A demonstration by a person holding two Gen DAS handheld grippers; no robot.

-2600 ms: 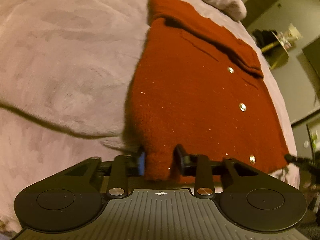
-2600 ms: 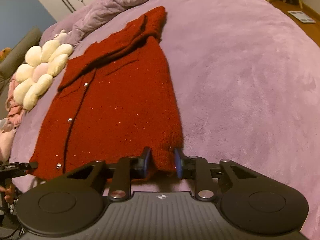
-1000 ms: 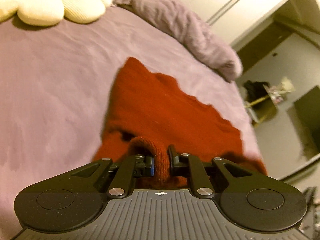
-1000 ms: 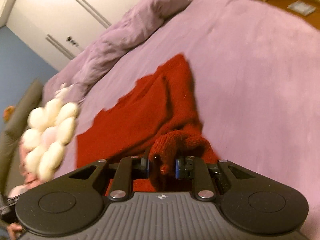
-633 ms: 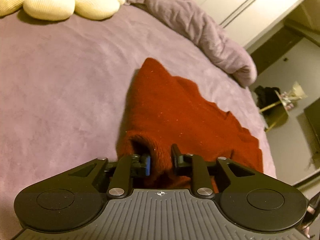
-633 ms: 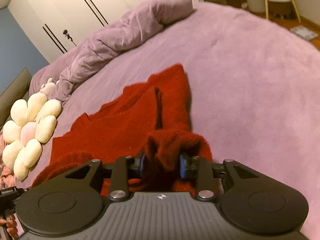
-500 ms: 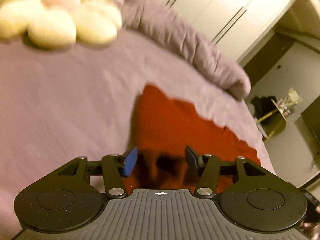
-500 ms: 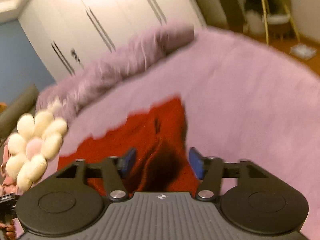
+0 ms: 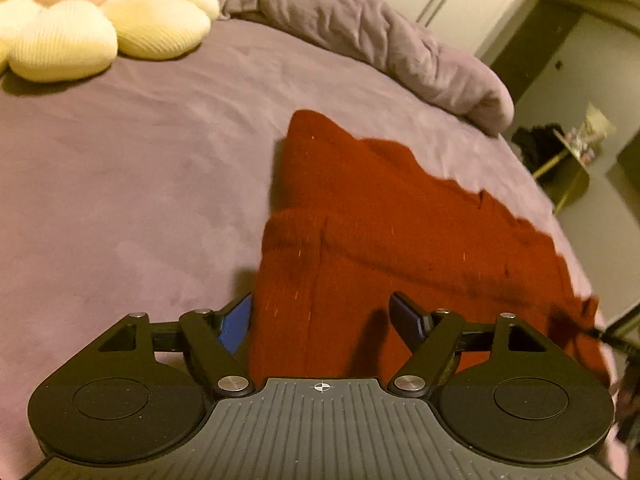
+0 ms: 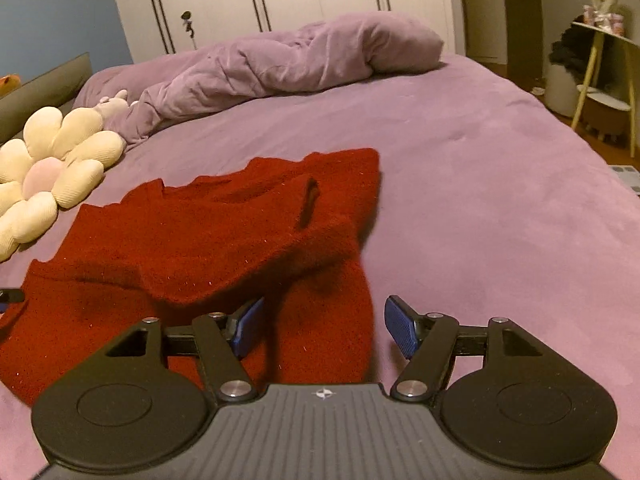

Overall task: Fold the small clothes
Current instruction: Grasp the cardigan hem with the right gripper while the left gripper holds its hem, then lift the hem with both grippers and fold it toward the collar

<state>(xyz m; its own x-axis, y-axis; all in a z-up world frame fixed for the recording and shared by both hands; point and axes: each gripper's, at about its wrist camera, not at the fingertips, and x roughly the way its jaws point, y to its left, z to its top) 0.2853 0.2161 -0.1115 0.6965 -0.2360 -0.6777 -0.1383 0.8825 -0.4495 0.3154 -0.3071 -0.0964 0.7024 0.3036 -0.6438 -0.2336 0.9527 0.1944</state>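
A dark red knitted cardigan lies folded over on itself on the purple bed; its hem edge rests across the upper body. It also shows in the right wrist view. My left gripper is open and empty, hovering over the cardigan's left side. My right gripper is open and empty, over the cardigan's right edge. Buttons are hidden under the fold.
The purple bed cover spreads around. A rumpled purple duvet lies at the back. A cream flower-shaped cushion sits at the far left, also in the right wrist view. A side table stands right of the bed.
Both grippers carried the cardigan's bottom hem up over its body, then opened and let go. The hem now rests on the upper part; both grippers have pulled back slightly.
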